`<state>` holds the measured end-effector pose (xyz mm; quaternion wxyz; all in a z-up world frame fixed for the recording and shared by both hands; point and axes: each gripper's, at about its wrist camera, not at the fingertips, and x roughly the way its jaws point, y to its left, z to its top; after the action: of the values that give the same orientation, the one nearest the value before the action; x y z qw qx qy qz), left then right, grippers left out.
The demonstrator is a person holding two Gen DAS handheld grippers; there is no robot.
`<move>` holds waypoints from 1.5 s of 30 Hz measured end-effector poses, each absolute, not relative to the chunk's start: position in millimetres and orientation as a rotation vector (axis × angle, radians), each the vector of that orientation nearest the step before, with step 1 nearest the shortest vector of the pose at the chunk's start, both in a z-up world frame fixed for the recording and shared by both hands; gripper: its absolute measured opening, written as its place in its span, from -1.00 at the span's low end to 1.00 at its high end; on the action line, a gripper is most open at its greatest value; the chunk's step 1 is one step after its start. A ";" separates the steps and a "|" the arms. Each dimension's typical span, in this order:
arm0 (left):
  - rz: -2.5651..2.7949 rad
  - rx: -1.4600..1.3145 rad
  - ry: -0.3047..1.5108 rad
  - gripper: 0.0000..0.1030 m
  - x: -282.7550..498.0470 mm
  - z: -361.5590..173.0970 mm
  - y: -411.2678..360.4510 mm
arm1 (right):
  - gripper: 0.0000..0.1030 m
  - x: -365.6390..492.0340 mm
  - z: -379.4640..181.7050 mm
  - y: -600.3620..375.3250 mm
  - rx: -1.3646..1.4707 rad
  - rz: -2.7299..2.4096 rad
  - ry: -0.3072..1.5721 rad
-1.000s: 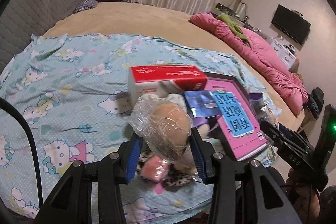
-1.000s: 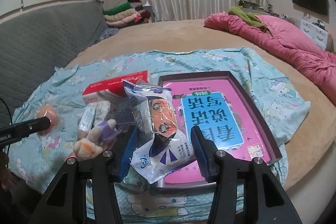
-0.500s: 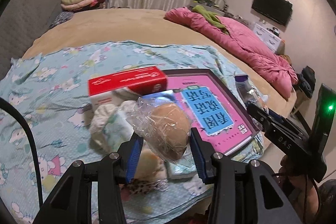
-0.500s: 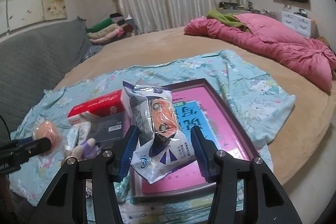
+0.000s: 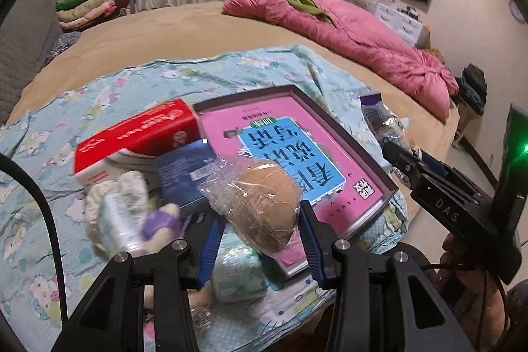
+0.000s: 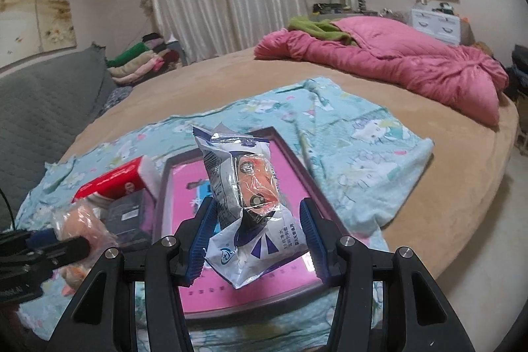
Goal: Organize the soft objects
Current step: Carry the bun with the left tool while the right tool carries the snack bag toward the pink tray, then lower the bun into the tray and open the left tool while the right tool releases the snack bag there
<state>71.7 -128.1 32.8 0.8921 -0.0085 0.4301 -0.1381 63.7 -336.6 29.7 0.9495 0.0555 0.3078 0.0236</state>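
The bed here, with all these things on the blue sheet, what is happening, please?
A person holds a gripper in each hand above the bed. The left gripper has its jaws closed on a tan bun in clear wrap. The right gripper holds a white and purple packet. Both hang over the pink book in its dark tray. A red box and small soft toys lie beside it on the sheet.

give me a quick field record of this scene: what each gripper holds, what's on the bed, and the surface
left gripper: shut on plastic-wrapped bun
right gripper: shut on wet-wipes packet
surface: cartoon-cat sheet spread over tan bed
tray: purple-rimmed tray holding pink book
beside tray: red tissue box, dark blue box, small plush toy
far side: pink quilt
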 end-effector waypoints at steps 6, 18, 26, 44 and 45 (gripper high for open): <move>-0.315 0.033 0.950 -0.12 89.5 13.6 -157.1 | 0.04 69.1 22.0 -350.6 0.142 0.039 0.637; -0.356 0.075 1.065 -0.12 107.8 -27.6 -188.8 | 0.04 83.6 0.2 -359.5 0.158 0.048 0.710; -0.359 0.079 1.090 -0.12 111.6 -38.4 -191.9 | 0.04 97.6 -14.0 -356.2 0.136 0.027 0.783; -0.367 0.041 1.111 -0.11 114.0 -48.3 -187.5 | 0.08 115.8 -45.5 -365.8 0.148 -0.049 0.942; -0.367 0.037 1.112 -0.11 114.2 -48.4 -187.1 | 0.09 115.7 -45.4 -366.0 0.148 -0.052 0.942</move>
<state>114.2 -187.1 -48.4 0.8332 0.0174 0.5249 -0.1731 115.7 -365.9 -45.4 0.8881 0.0713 0.4534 -0.0248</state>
